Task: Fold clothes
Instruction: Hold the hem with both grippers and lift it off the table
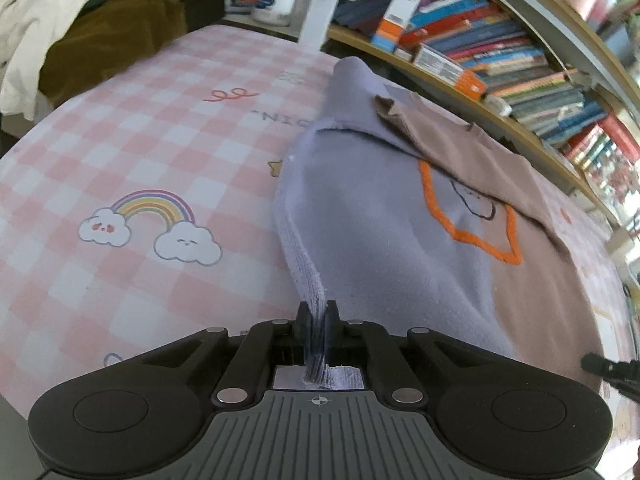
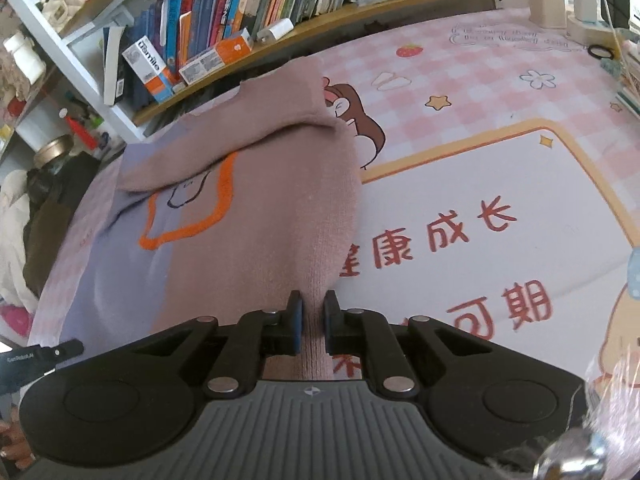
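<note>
Both clamped on the sweater's (image 1: 384, 216) hem: left hand-held gripper (image 1: 316, 320) on the lilac corner, right hand-held gripper (image 2: 313, 312) on the brown. Lying on the checked tabletop (image 1: 140, 152), sleeves folded in. Lift evenly, carry hem to collar.

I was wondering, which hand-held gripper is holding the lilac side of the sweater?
The left hand-held gripper, pinching the lilac hem; the right hand-held gripper holds the brown side.
</note>
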`<state>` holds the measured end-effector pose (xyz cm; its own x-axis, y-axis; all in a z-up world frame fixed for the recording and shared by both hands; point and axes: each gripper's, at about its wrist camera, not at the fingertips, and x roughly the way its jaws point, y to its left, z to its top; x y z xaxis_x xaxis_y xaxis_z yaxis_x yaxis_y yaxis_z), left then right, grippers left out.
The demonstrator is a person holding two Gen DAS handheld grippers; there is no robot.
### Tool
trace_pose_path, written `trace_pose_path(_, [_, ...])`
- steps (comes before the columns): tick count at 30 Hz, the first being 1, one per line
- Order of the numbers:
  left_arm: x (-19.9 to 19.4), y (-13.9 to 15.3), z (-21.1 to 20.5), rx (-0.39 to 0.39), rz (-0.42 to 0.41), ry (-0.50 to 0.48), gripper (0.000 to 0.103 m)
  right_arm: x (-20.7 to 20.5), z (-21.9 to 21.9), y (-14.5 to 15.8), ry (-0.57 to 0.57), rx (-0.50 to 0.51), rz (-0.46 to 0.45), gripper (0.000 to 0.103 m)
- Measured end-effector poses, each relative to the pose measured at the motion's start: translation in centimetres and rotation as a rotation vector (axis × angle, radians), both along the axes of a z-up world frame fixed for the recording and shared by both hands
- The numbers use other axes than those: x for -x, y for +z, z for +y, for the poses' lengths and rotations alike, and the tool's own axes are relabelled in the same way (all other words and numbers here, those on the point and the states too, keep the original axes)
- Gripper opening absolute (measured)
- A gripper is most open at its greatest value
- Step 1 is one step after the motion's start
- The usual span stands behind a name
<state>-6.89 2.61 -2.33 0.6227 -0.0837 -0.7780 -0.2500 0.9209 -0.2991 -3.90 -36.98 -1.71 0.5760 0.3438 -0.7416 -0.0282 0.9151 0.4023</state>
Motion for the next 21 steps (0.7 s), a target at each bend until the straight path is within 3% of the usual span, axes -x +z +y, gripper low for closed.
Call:
trace_pose_path(9, [-0.16,-0.38,0.57,0.034,0.018,0.014,0.006,-0.09,-0.19,-0.84,-0.003,-0.025,0.056,0.011])
trace_pose_path(14, [-0.28,-0.50,0.71,0.060,0.032,0.006,0.015,0.07,-0.46,-0.88,-0.003,-0.054,0.065,0.018])
trace_pose_path(18, [-0.16,-0.57,0.55,0.060,0.028,0.009,0.015,0.18,-0.34,-0.83,0.012,-0.053,0.061,0.021])
trace_pose_path(20, [-0.07,-0.63,0.62,0.068,0.025,0.017,0.011,0.21,-0.40,-0.85,0.017,-0.059,0.062,0.020])
trace_pose_path(21, [-0.01,-0.67,0.72,0.073,0.023,0.022,0.009,0.25,-0.41,-0.88,0.020,-0.058,0.065,0.013])
